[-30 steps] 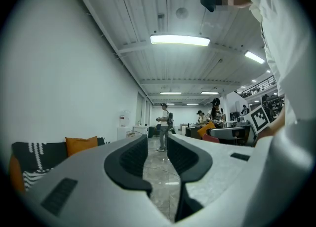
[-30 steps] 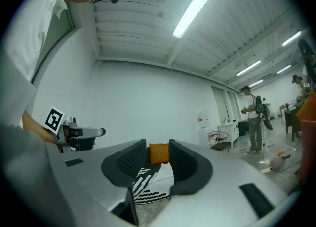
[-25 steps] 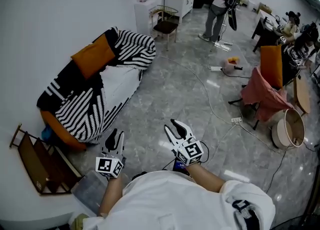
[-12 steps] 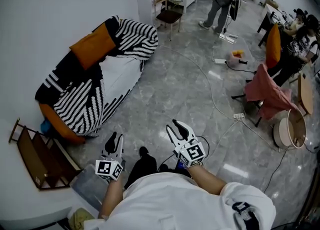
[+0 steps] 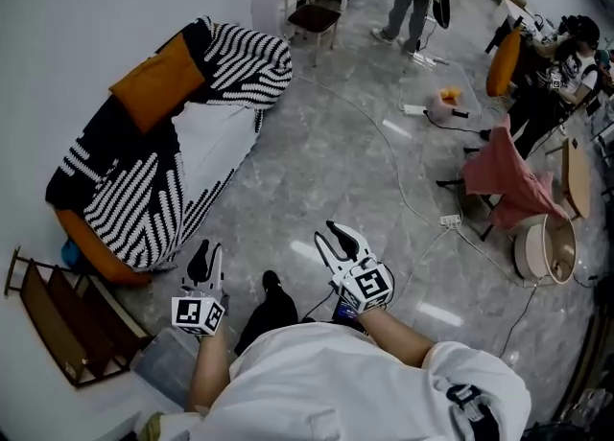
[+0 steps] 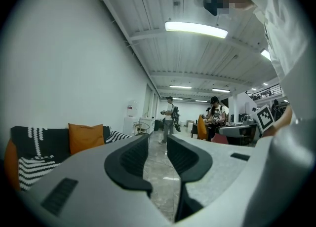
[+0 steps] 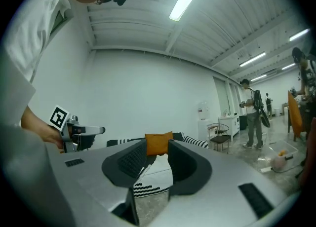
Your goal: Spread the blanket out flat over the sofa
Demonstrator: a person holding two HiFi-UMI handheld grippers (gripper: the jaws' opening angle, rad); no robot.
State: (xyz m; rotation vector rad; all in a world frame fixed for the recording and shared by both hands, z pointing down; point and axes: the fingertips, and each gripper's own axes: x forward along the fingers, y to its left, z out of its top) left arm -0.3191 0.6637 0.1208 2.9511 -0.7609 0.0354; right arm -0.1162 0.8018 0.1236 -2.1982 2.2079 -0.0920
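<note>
Both tools are held low in front of the person. The left gripper [image 6: 157, 144] has its jaws apart with only floor showing between them, and the right gripper [image 7: 158, 146] is likewise parted and empty. Neither is near the work yet: a stretch of grey marble floor [image 5: 326, 161] separates them from it.

The black-and-white striped blanket [image 5: 144, 201] lies rumpled over the sofa [image 5: 82, 238] at the upper left of the head view, with an orange cushion [image 5: 156, 84] on top. It looks knitted, so I would expect it to be soft, limp and fairly weighty. It should sag between 2 holds, so its edge or corners are the best places to grip.

I cannot pick out its corners. I also cannot tell whether the white patch in the middle is blanket or seat.
</note>
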